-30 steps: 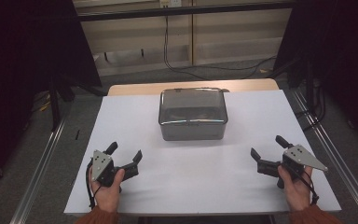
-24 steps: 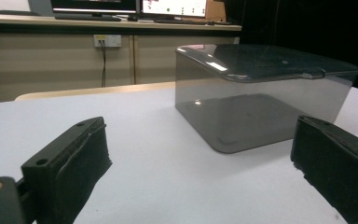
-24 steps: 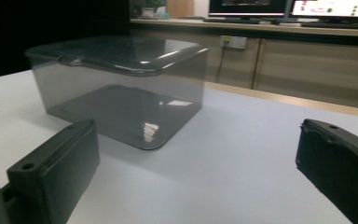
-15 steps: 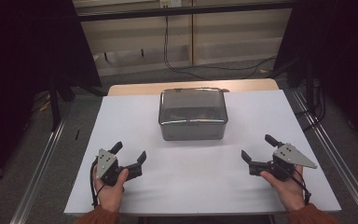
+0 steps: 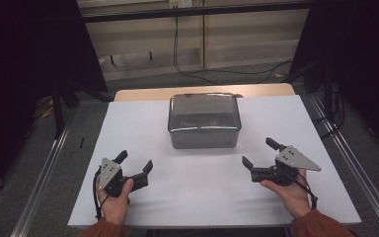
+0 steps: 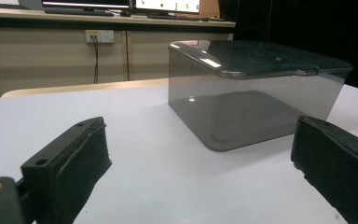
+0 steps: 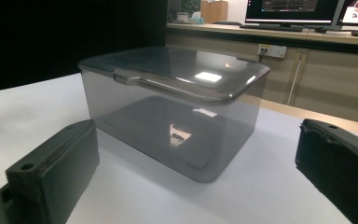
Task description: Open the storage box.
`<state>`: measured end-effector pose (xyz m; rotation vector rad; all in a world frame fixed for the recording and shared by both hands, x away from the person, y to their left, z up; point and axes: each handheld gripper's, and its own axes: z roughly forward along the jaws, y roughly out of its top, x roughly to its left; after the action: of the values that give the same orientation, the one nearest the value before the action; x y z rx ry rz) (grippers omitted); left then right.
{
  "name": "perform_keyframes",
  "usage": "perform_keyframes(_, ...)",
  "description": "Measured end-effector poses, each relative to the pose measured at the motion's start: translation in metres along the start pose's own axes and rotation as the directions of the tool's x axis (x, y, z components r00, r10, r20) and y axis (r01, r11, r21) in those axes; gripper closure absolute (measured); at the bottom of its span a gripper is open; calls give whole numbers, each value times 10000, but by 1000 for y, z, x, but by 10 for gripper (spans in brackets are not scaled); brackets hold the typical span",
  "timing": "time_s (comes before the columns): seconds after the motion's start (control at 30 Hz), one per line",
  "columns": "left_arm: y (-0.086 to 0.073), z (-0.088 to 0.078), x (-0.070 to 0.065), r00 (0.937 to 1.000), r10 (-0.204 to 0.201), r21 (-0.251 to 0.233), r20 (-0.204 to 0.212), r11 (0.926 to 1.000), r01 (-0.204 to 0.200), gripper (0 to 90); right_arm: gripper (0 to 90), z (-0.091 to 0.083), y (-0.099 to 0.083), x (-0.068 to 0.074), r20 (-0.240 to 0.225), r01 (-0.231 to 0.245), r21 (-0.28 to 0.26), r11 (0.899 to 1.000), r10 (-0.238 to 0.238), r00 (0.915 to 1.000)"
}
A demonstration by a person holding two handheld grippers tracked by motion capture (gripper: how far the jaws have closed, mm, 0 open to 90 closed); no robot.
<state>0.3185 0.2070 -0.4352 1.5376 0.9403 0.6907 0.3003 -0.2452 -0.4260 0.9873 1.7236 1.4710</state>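
Centrally, lidded smoky container (image 5: 204, 121), contents unclear.

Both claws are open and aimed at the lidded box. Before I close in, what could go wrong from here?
1. The box is smooth, glossy plastic; the left claw and right claw sit on opposite sides, so uneven contact may push it across the white table rather than grip it.
2. The lid overhangs the walls; a claw coming in low could catch its lip and pop it.
3. Its tinted walls and reflections make its edges harder to judge.
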Motion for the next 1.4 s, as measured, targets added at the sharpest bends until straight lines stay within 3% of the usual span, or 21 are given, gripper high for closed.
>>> perform_keyframes(0.3, -1, 2, 1, 9997, 241, 168, -20, 9996, -241, 37, 1, 14, 5, 7, -205, 269, 3, 9996, -269, 9994)
perform_keyframes(0.83, 2, 3, 1, 9999, 135, -48, -1, 9999, -135, 28, 21, 47, 25, 22, -553, 1026, -437, 9938, -1050, 9929)
perform_keyframes(0.97, 1, 3, 2, 9999, 122, 35, -38, 9999, -121, 28, 23, 56, 22, 23, -572, 1107, -215, 9936, -1118, 9921)
perform_keyframes(1.17, 0, 5, 3, 10000, 94, 188, -5, 9998, -94, 28, 34, 65, 31, 30, -441, 1708, -189, 9851, -1715, 9842)
perform_keyframes(1.4, -1, 5, 4, 10000, 78, 333, 1, 9994, -78, 28, 40, 77, 37, 37, -309, 2685, -51, 9633, -2685, 9628)
